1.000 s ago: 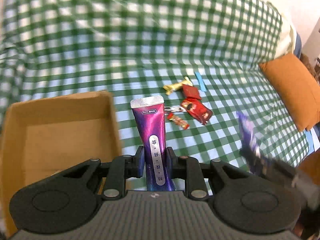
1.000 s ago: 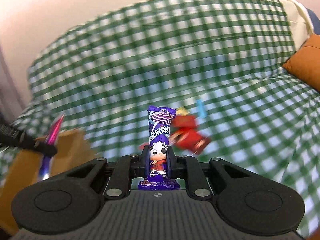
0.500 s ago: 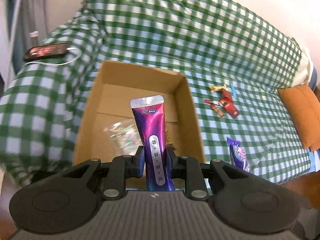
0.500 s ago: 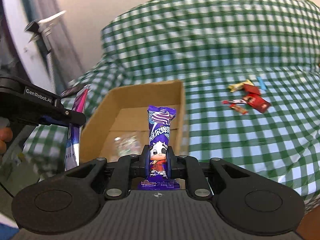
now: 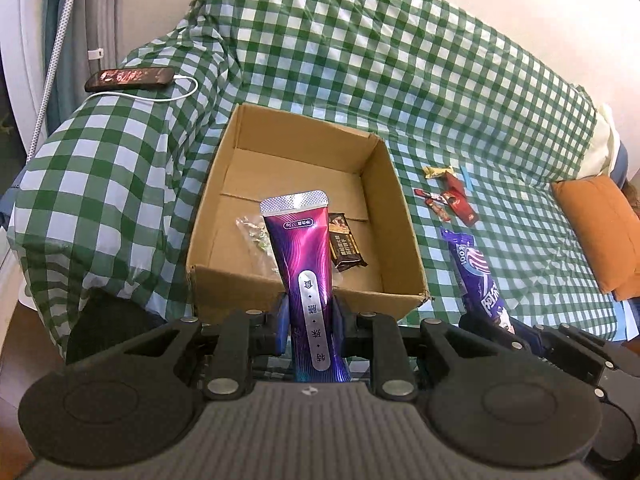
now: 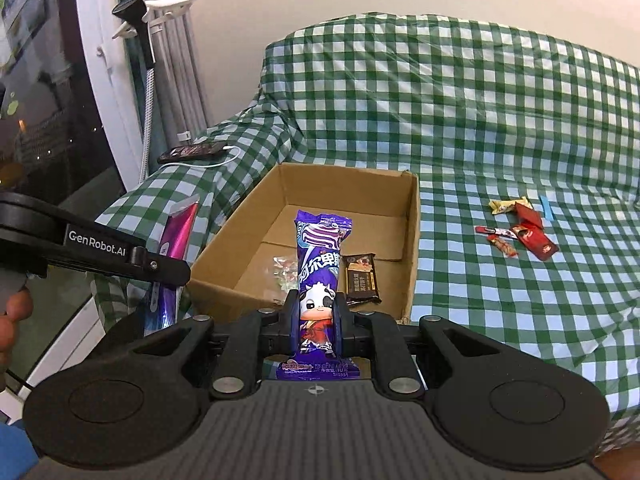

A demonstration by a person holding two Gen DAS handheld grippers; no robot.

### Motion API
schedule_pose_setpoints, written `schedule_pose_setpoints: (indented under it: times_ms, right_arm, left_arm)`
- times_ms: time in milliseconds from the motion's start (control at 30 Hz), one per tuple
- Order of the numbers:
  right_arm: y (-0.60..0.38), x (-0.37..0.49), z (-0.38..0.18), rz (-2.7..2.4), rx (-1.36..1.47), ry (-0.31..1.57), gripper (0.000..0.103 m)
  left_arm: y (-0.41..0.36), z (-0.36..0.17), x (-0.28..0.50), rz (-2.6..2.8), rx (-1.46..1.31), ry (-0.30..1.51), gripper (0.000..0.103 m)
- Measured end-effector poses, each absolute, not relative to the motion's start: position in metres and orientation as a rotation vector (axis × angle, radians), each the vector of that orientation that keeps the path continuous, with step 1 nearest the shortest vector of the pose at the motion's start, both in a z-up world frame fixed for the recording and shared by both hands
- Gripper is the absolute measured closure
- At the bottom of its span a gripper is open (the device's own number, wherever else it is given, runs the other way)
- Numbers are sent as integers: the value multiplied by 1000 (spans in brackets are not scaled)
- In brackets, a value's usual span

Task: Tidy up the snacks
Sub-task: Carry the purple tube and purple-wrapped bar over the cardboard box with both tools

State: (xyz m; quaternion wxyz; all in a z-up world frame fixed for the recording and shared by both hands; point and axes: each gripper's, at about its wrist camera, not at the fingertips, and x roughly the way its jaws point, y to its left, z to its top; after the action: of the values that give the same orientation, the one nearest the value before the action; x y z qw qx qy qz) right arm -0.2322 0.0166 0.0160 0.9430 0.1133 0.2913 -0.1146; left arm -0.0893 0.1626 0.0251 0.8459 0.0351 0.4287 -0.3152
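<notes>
On the sofa's left armrest lay a phone (image 5: 130, 79) on its cable. The left gripper (image 5: 310, 316) was clamped on a magenta tube (image 5: 306, 268), upright before the near wall of the cardboard box (image 5: 402, 216), which held a brown bar (image 5: 345, 246) and what looked like a clear candy bag (image 5: 256, 236). The right gripper (image 6: 317, 316) pinched a purple cow-print packet (image 6: 320, 264). Farther right, loose snacks (image 6: 520, 232) lay on the green checked cover (image 6: 480, 120).
</notes>
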Motion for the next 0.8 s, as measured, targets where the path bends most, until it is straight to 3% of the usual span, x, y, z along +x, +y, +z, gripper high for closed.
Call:
schedule_pose_setpoints:
  times_ms: [800]
  right_arm:
    - [23, -230, 16, -242, 208, 617, 86]
  left_arm:
    - [166, 27, -87, -664, 48, 897, 79]
